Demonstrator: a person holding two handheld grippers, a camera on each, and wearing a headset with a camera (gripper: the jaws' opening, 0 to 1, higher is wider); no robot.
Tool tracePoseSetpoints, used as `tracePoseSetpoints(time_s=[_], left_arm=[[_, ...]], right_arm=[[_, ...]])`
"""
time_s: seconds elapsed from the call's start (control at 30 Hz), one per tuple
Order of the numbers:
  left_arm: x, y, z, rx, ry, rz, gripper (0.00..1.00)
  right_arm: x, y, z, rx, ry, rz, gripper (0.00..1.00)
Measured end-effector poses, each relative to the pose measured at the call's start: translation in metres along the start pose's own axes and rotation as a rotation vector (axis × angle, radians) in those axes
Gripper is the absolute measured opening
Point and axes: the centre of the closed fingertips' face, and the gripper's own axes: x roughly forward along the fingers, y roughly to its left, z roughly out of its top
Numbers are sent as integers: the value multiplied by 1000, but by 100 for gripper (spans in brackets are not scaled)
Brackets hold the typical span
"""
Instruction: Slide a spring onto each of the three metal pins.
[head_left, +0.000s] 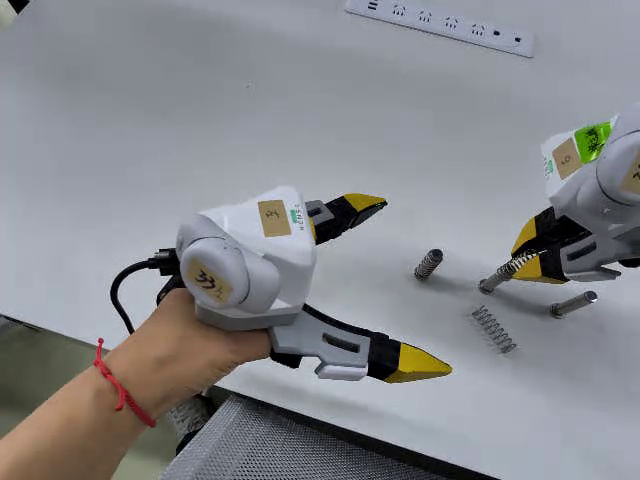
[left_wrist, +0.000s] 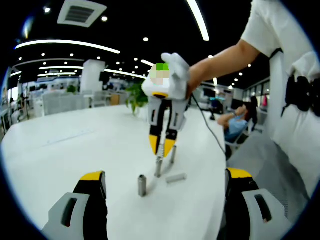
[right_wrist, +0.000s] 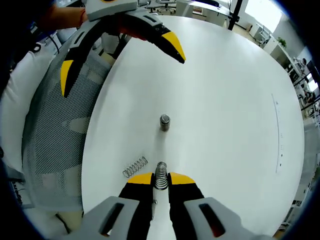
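The right gripper (head_left: 520, 259) is clamped on a metal pin (head_left: 490, 282) with a spring already on its shaft, held slanted just above the white table (head_left: 200, 120). The left gripper (head_left: 400, 285) hovers wide open and empty. Nearby lies a short pin wearing its spring (head_left: 429, 263), apparently finished. A loose spring (head_left: 493, 328) and a bare pin (head_left: 573, 303) remain, so roughly one pairing is left.

The left gripper (head_left: 398, 284) bears a tan sticker (head_left: 210, 283) reading about "33".
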Motion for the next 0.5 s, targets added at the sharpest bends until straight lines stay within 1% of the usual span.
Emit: tracePoseSetpoints(time_s=[0.5], left_arm=[[-1, -2, -3, -8, 1, -4, 99]], right_arm=[[17, 5, 1, 3, 0, -14, 12]])
